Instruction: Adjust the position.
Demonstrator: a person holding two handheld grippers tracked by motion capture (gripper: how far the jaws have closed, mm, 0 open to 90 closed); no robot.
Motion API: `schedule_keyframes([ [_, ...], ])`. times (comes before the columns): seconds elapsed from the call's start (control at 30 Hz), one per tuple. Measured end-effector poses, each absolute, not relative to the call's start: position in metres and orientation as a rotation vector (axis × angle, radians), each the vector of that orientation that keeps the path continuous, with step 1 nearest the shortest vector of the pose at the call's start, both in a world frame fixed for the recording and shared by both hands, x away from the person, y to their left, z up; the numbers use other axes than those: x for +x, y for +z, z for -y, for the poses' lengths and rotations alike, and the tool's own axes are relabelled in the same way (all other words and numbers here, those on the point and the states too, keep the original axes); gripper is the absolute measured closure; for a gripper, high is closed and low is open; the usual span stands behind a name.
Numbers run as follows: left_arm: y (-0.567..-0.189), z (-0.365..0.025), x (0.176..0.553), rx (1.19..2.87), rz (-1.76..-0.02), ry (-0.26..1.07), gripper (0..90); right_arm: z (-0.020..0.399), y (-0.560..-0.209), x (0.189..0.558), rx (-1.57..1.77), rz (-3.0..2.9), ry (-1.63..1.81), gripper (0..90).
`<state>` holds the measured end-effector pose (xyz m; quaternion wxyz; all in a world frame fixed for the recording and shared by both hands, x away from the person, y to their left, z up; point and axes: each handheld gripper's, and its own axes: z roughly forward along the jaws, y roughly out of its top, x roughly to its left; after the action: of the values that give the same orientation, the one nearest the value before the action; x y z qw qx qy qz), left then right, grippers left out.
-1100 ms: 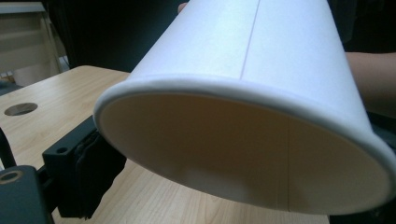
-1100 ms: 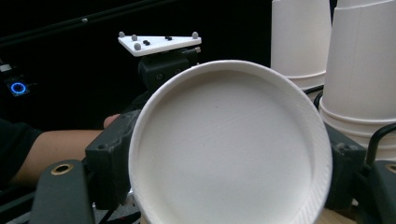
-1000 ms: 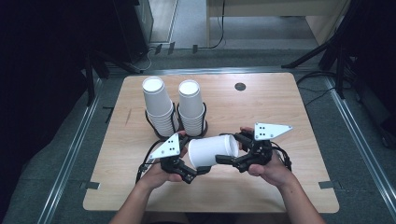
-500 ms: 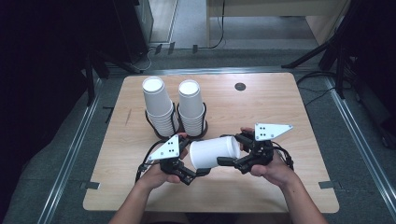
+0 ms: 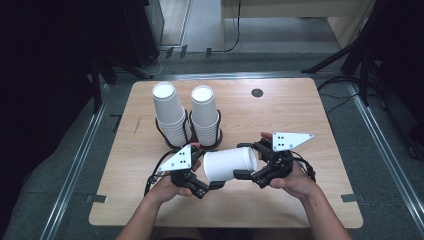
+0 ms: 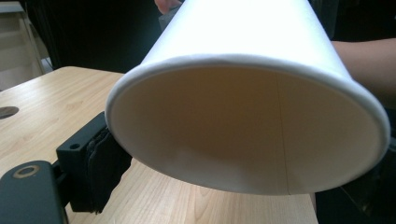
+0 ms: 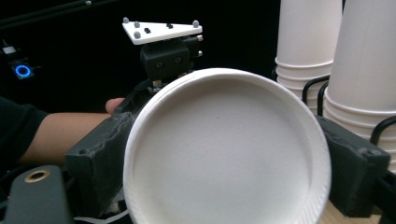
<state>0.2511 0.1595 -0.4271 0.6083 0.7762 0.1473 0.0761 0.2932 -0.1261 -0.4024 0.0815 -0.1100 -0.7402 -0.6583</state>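
Handover midway: white paper cup [image 5: 230, 163] lies sideways, left claw [image 5: 212, 185] clamping its rim end, right claw [image 5: 242, 160] just opening off its base, stacking left.

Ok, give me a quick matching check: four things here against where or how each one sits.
1 loose cup
2 cup stacks
3 dark disc
4 left gripper

A upright in black wire holders
B flat on the far side of the table
C on its side, off the table
D shut on the cup's mouth end

Pairs: 1-C, 2-A, 3-B, 4-D
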Motion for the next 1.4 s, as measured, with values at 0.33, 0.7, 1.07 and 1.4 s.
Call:
schedule_keyframes([
  [0.33,-0.425,-0.165,0.252,1.843,-0.345,0.189,8.3,0.132,-0.396,0.293,-0.342,2.290,-1.966,13.1],
  [0.7,-0.420,-0.172,0.256,1.940,-0.335,0.230,8.7,0.145,-0.392,0.289,-0.347,2.350,-1.967,13.1],
  [1.07,-0.418,-0.173,0.256,2.040,-0.309,0.261,8.9,0.135,-0.392,0.284,-0.284,2.457,-1.882,13.0],
  [1.4,-0.417,-0.167,0.255,2.125,-0.269,0.285,8.9,0.124,-0.390,0.283,-0.231,2.553,-1.796,13.1],
])
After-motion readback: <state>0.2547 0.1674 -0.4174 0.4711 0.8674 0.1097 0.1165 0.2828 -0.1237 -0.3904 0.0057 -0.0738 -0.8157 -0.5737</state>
